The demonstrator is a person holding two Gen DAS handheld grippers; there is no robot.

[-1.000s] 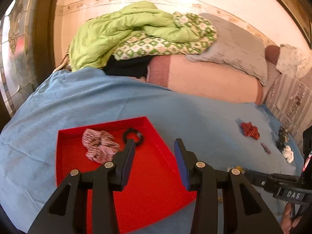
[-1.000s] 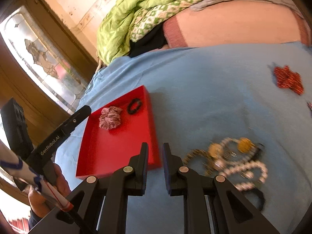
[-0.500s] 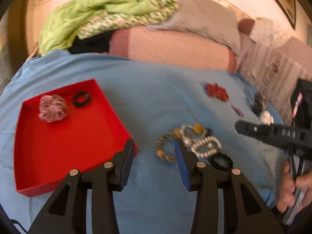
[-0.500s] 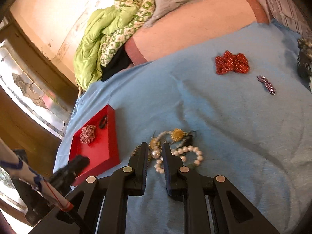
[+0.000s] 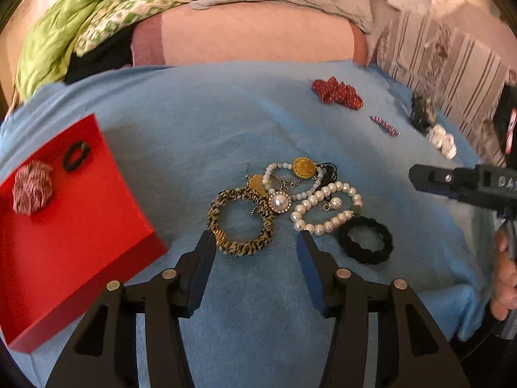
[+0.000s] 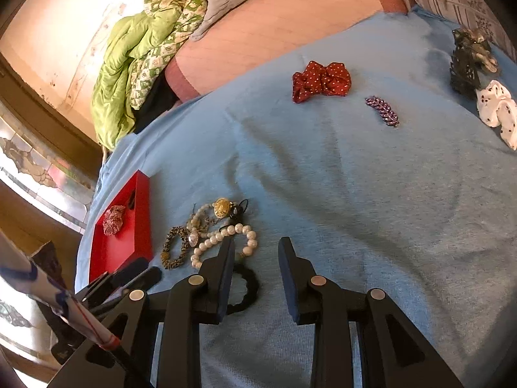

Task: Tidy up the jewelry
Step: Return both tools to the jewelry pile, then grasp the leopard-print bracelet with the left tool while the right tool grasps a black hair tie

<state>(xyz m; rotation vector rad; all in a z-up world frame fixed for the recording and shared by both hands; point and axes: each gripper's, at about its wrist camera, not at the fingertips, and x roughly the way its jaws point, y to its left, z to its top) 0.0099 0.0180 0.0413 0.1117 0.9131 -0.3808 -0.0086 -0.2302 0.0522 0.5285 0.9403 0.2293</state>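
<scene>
The left gripper hangs over the blue bedspread, jaws opening, nothing between them, just short of a leopard-print fabric bangle tangled with a white pearl bracelet; a red tray sits near the left edge.

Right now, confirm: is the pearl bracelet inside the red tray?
No, the pearl bracelet lies on the blue blanket, outside the red tray.

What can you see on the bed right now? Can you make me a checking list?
Surface: blue blanket, wrinkled.
Job's things: red tray holds a pink scrunchie and a small black hair tie; tangled pile with pearl bracelet, leopard bangle and black scrunchie beside the tray.
Clutter: red dotted scrunchie, purple clip, white scrunchie.
Grippers: left gripper and right gripper opening, nothing between the fingers.
Cables: nothing seen.
Surroundings: green quilt, pillows.
</scene>
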